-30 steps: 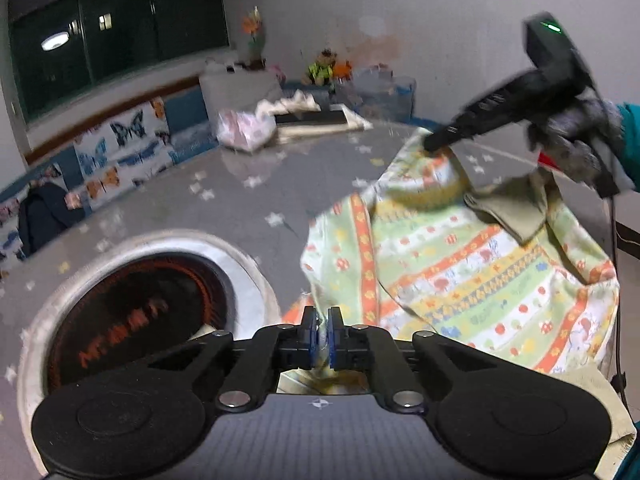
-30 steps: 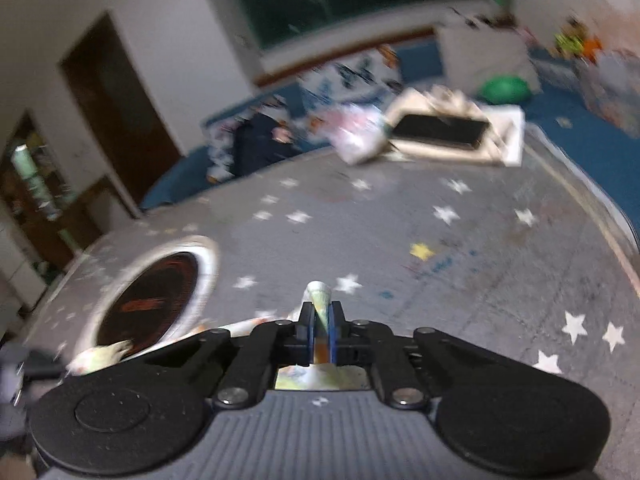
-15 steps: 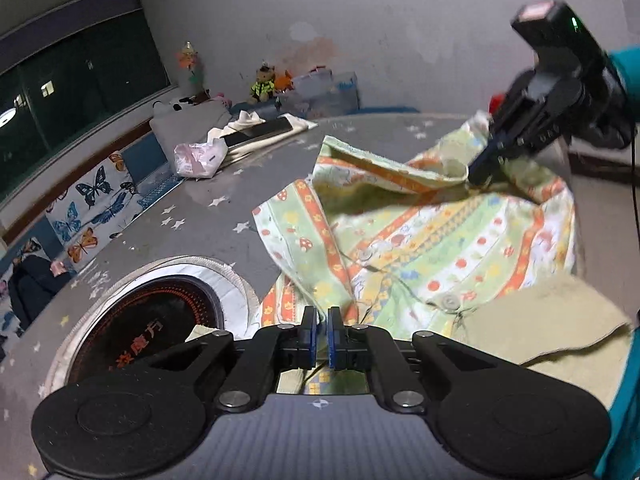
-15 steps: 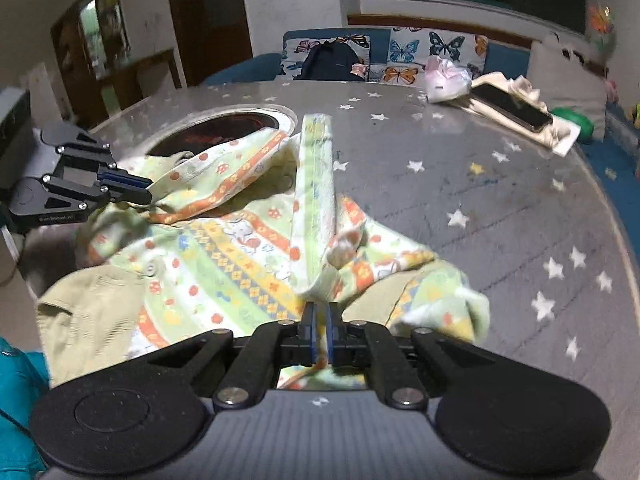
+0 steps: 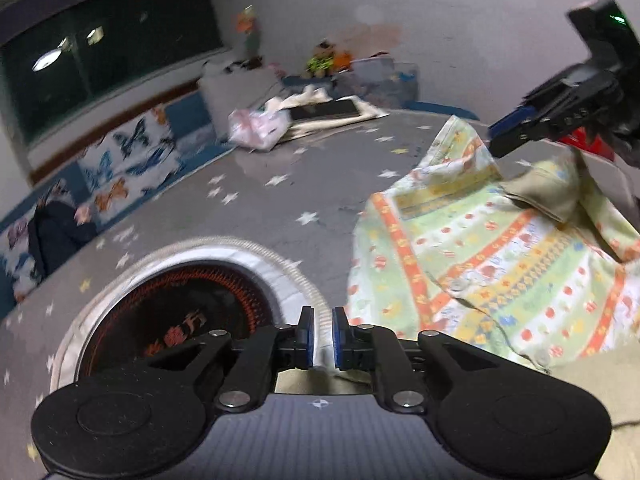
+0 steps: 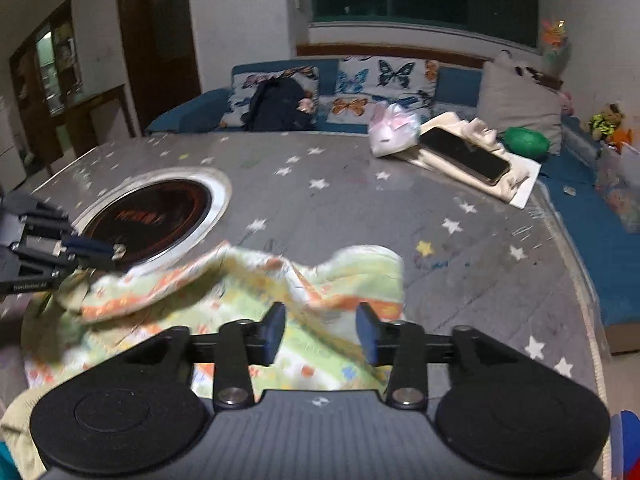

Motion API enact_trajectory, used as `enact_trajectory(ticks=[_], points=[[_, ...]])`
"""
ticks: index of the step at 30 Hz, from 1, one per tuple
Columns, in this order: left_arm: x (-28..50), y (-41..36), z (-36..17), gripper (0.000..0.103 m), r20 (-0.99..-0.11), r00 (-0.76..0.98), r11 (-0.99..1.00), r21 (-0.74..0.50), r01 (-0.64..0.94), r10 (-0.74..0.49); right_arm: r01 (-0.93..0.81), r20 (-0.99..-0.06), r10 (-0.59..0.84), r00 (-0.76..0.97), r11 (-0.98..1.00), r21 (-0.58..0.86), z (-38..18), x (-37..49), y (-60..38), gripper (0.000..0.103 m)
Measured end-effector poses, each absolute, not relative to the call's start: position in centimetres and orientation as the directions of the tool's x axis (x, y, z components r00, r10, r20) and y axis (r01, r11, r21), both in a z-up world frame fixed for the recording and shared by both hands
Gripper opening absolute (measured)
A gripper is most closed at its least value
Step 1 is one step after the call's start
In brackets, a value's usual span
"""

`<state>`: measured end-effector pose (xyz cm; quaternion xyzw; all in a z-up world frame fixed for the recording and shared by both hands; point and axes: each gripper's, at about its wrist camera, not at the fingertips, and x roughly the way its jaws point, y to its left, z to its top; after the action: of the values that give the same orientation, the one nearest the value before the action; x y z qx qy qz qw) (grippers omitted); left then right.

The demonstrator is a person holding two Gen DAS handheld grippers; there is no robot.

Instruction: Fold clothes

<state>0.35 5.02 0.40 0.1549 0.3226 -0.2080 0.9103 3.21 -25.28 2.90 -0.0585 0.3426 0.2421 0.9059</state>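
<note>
Fingers on both grippers look free of cloth just now: the right gripper (image 6: pixel 321 328) stands wide apart above the garment with nothing between its pads, and the left gripper (image 5: pixel 320 334) is parted only by a narrow slot, through which I see bare table rather than fabric.

Biggest thing before me is the grey star-patterned table (image 6: pixel 360 208), with a round dark burner inset (image 6: pixel 152 216) set into it on the left side. Across the near edge sprawls the striped, printed shirt (image 5: pixel 500 264), rumpled rather than flat, one hem ridged up and an olive lining or second layer (image 5: pixel 548 194) showing near the collar. At the far side lie a phone on a cloth (image 6: pixel 464 156) and a small pink bag (image 6: pixel 390 132), well apart from the work.

My guess is that this is a pause between grips: a fold or spread has been laid down and not yet smoothed. Next, each gripper needs a fresh hold on an edge or corner, pinching one layer only, then drawing the cloth taut and flat before folding it over.
</note>
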Motion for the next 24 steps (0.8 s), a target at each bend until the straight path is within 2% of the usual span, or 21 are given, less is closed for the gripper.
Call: enact_trajectory(ticks=[1, 3, 7, 13, 17, 19, 24], points=[[0.6, 5.5, 0.4, 0.03, -0.659, 0.7, 0.879, 0.122, 0.461, -0.276, -0.465, -0.643, 0.395, 0.656, 0.883, 0.067, 3.0, 3.3, -25.4, 0.046], [0.1, 6.1, 0.8, 0.032, -0.651, 0.703, 0.884, 0.104, 0.456, -0.286, -0.451, -0.634, 0.394, 0.665, 0.889, 0.079, 3.2, 3.3, -25.7, 0.046], [-2.4, 6.8, 1.8, 0.042, -0.615, 0.712, 0.861, 0.103, 0.499, -0.339, -0.501, -0.647, 0.423, 0.634, 0.862, 0.072, 3.4, 1.9, -25.4, 0.046], [-6.7, 5.8, 2.1, 0.044, -0.612, 0.675, 0.774, 0.155, 0.614, -0.412, -0.654, -0.708, 0.484, 0.513, 0.755, 0.042, 3.2, -2.7, -23.4, 0.046], [-8.6, 6.0, 1.7, 0.049, -0.62, 0.691, 0.788, 0.183, 0.588, -0.372, -0.732, -0.753, 0.491, 0.437, 0.681, 0.019, 2.8, -5.9, -22.0, 0.046], [-9.1, 6.7, 1.6, 0.057, -0.622, 0.704, 0.815, 0.175, 0.552, -0.344, -0.761, -0.775, 0.487, 0.403, 0.648, 0.012, 2.6, -7.6, -21.5, 0.046], [-10.0, 8.7, 1.3, 0.068, -0.611, 0.755, 0.885, 0.183, 0.429, -0.239, -0.81, -0.821, 0.447, 0.355, 0.586, -0.031, 2.0, -10.8, -21.0, 0.047]])
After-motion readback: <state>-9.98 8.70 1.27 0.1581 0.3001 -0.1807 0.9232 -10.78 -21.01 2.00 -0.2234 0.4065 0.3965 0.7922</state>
